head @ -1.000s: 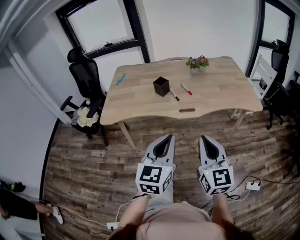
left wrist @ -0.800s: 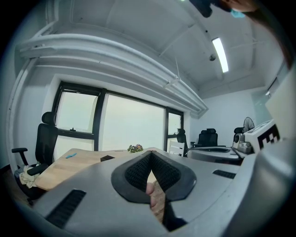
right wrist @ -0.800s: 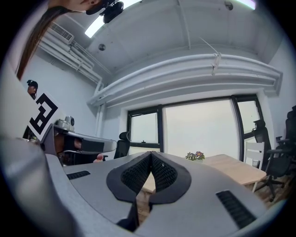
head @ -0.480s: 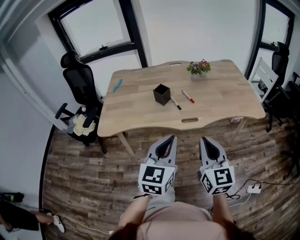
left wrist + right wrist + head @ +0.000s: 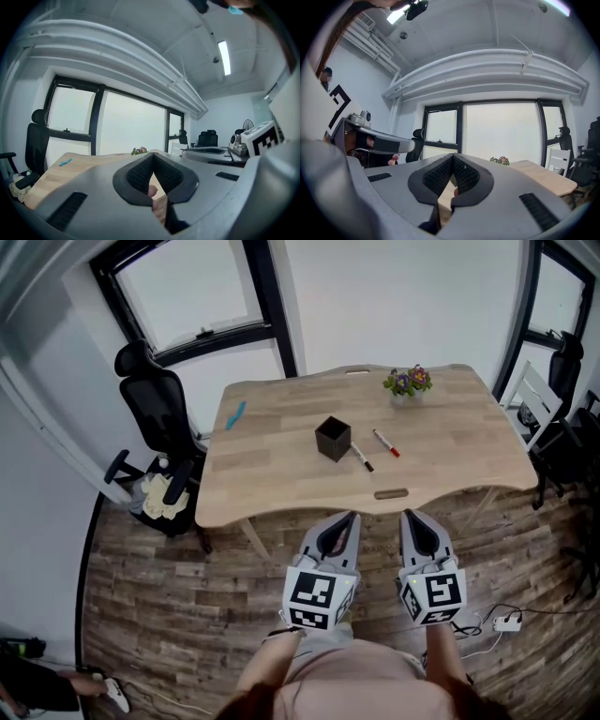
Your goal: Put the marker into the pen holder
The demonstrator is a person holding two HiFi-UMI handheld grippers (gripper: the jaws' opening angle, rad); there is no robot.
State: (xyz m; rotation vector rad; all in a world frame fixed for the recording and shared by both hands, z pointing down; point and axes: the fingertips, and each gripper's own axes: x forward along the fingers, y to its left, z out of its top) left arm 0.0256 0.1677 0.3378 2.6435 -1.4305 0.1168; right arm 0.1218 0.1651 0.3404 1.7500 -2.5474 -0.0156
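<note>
Well, the marker [image 5: 361,457] — slim, white, black-capped — lies flat.

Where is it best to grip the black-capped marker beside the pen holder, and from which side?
Probably mid-barrel, from above, closing across the black-capped marker: it lies flat and slanted on the table, one end near the pen holder, so its middle is clear.

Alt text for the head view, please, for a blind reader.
Two shut, empty grippers, left gripper and right gripper, are held short of a wooden table. On it stand a black pen holder and a flower pot; a black-capped marker and a red-capped marker lie right of the holder.
</note>
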